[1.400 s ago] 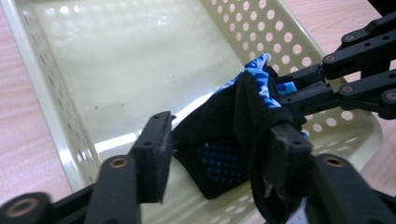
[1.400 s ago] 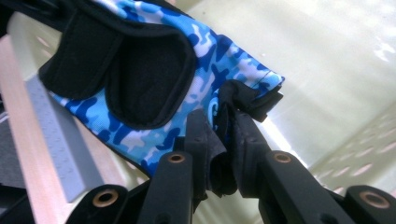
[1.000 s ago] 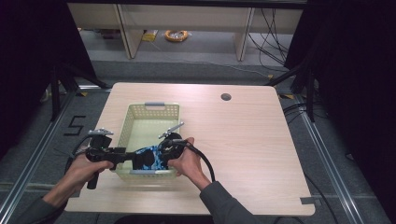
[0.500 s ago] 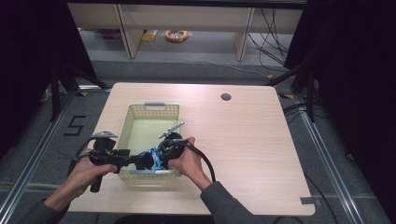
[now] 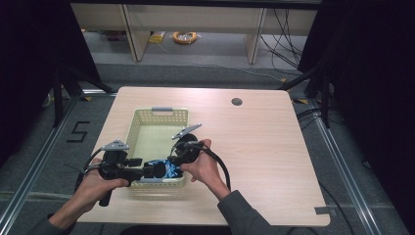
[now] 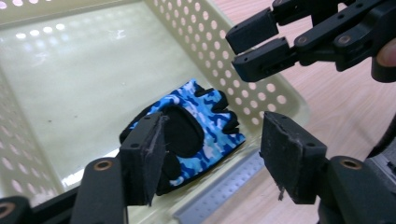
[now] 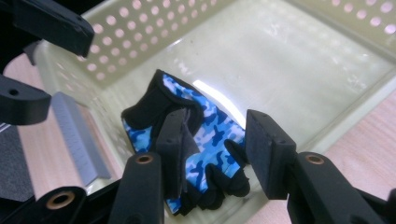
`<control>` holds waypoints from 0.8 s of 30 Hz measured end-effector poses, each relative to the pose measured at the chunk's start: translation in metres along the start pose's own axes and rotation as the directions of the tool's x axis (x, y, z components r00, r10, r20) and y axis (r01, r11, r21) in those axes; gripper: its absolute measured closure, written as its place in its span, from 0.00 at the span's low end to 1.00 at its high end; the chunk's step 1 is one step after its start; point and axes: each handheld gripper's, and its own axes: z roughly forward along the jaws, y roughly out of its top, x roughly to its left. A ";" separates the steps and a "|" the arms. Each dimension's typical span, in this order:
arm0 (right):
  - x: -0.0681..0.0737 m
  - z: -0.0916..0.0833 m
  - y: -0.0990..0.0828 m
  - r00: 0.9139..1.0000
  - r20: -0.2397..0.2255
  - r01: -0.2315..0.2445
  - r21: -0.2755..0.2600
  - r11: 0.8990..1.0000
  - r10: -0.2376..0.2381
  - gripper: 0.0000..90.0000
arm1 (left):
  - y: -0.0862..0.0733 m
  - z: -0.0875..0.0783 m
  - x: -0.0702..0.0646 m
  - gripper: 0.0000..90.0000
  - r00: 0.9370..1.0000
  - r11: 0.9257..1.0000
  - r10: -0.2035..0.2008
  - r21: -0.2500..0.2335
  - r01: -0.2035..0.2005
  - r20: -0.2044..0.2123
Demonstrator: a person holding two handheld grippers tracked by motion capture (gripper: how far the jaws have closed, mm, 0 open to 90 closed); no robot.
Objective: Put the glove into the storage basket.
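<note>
At table's near edge: basket point(image 5: 159, 117) w/ one glove point(image 6: 196, 126).
Glove lies flat inside; left gripper point(image 6: 210, 154) & right gripper point(image 7: 215, 140) jaws apart, just opening, nothing gripped.

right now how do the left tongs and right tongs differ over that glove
The left tongs stand wider apart than the right tongs, whose jaws have just been opening. The left tongs sit at the basket's near left corner; the right tongs hang above its near right rim. Both are open and empty, above the blue camouflage glove lying in the basket.
</note>
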 end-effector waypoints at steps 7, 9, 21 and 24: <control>-0.003 -0.019 -0.006 1.000 -0.006 -0.004 -0.032 0.999 0.004 0.61 | -0.002 0.000 -0.010 0.37 0.999 1.000 0.007 -0.005 -0.006 0.037; -0.006 -0.025 -0.009 1.000 -0.007 0.012 -0.049 0.999 -0.012 0.59 | -0.003 0.000 -0.014 0.37 0.999 1.000 0.012 -0.019 -0.011 0.045; -0.018 -0.063 -0.028 1.000 -0.015 -0.014 -0.137 0.990 0.012 0.45 | -0.007 0.003 -0.032 0.32 0.996 0.999 0.017 -0.042 -0.014 0.086; -0.022 -0.070 -0.033 1.000 -0.017 -0.017 -0.166 0.986 0.014 0.44 | -0.008 0.006 -0.033 0.30 0.994 0.999 0.002 -0.042 0.002 0.113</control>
